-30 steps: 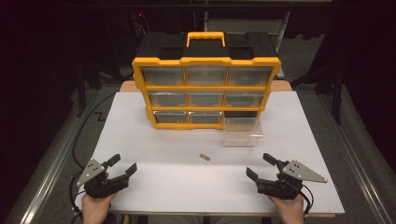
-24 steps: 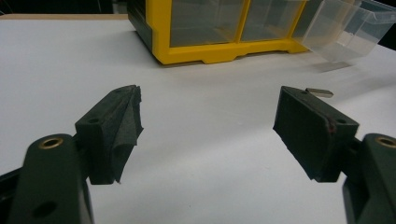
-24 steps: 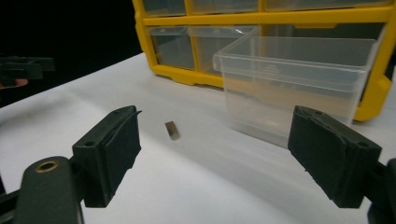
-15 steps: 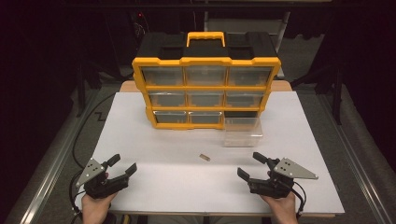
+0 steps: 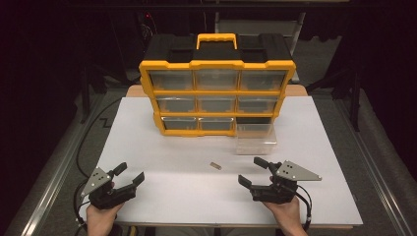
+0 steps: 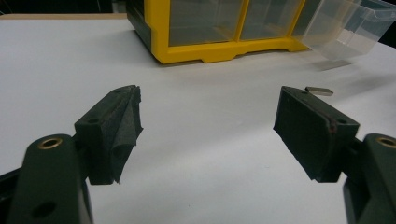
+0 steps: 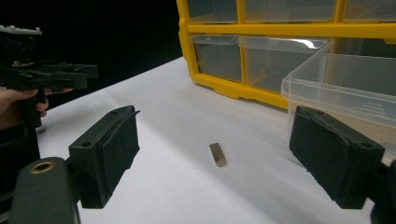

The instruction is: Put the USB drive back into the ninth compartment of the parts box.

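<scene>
White counter [image 5: 147,147] carrying a yellow organiser [image 5: 216,96] of clear drawers, taken here as the landmark. One drawer [image 5: 255,138] has been pulled out of the bottom right slot and stands on the counter just in front of the organiser; its slot is open and dark. A small metal piece [image 5: 215,166] lies flat on the counter, in front of the organiser and just to the near left of the drawer, apart from it.

Right gripper [image 5: 255,172]: well in front of the organiser, near the piece, fingers [image 7: 116,140] spread wide and holding nothing. In the right gripper view the piece [image 7: 217,154] lies on the counter between and beyond the two fingers, with the drawer [image 7: 345,88] behind the right one.

Left gripper [image 5: 129,174]: at the near left of the counter, well apart from the organiser, fingers [image 6: 116,126] wide and empty. In its own view the piece [image 6: 319,91] shows past the right finger.

Progress, as judged: the drawer is out and ready, but the piece is not yet grasped. Left to do, probably: close on the piece, lift it, drop it into the drawer and slide the drawer back into its slot.
</scene>
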### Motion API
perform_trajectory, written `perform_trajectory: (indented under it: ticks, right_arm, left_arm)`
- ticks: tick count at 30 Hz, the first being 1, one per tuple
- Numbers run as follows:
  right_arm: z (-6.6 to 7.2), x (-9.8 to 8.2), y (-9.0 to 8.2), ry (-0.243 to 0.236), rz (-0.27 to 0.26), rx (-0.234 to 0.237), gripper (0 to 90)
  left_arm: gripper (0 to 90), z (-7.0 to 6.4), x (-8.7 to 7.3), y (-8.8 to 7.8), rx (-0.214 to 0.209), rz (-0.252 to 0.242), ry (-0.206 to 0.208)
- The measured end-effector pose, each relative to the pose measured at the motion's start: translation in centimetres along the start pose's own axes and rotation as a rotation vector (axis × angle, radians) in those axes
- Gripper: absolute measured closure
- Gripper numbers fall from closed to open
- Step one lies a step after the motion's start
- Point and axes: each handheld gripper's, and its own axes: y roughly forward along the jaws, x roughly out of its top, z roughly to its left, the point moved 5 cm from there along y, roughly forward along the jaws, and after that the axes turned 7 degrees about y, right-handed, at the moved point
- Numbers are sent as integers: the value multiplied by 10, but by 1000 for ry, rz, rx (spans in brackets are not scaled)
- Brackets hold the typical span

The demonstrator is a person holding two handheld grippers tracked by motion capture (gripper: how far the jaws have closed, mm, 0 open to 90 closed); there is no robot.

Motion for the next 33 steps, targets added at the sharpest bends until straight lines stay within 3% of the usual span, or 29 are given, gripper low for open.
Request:
perform_trajectory:
  ticks: [9, 15, 25, 33]
  right_arm:
    - [1, 0, 14, -21, 37, -16, 163]
    - [8, -1, 29, -65, 80, -24, 171]
    - [15, -1, 49, -73, 116, -2, 181]
    - [18, 0, 63, -90, 165, -11, 196]
  left_arm:
    - [239, 1, 1, -1, 5, -6, -4]
    - [240, 2, 1, -2, 8, -8, -13]
    - [240, -1, 1, 0, 2, 3, 5]
    - [239, -1, 0, 1, -2, 7, 7]
